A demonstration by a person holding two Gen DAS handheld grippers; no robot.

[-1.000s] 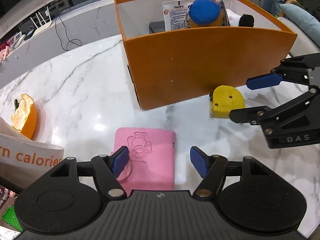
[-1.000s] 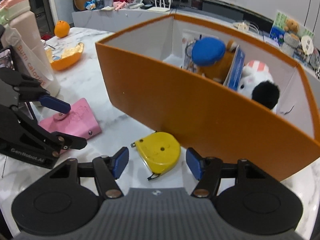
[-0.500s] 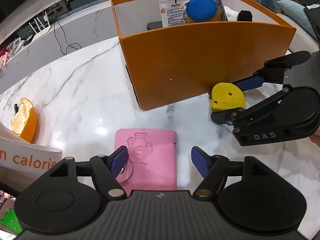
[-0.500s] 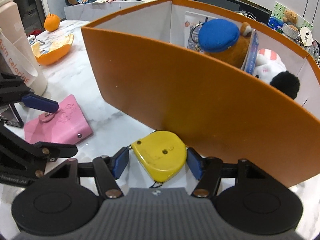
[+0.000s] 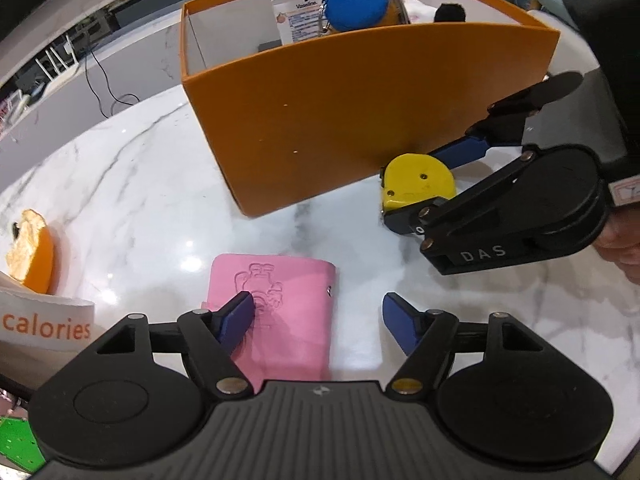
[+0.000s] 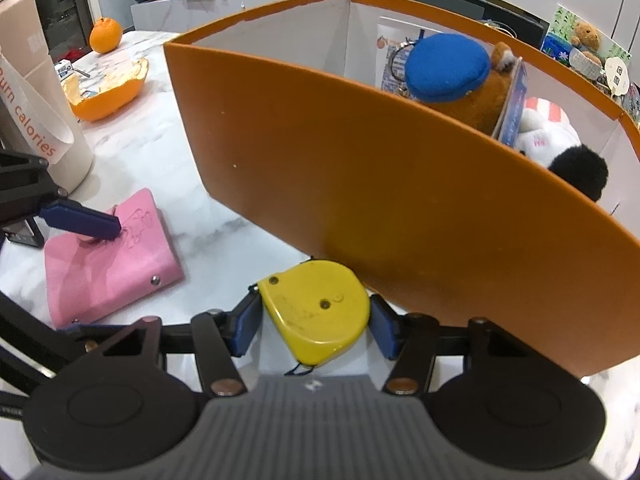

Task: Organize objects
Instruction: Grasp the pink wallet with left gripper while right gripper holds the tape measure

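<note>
Yellow tape point(image 6: 316, 312) flat on the marble top point(image 5: 132, 200), just beside the near wall of the orange box point(image 6: 400, 200), lodged between the blue pads of the right gripper point(image 6: 314, 322). Jaws there just closing in, the right-hand pad against the rounded flank, the left-hand pad at the flat side; whether the squeeze is firm yet cannot be told, though it looks like contact on both sides. Long axis of the tape running from about 11 o'clock to 5 o'clock in the right wrist view, cord loop trailing out at 6. Box opening lying at 12 to 1 o'clock from the jaws, above the wall: probably a lift straight up first, then over the rim at 12.

Left gripper point(image 5: 318, 316) spread wide, nothing pinched; left pad hovering over the pink wallet point(image 5: 276, 312), right pad out over bare marble at 3 o'clock of it. Wallet's long axis toward 12, so not yet straddled. Clearly nearer the wallet than the tape, which sits off at 1 o'clock.
</note>
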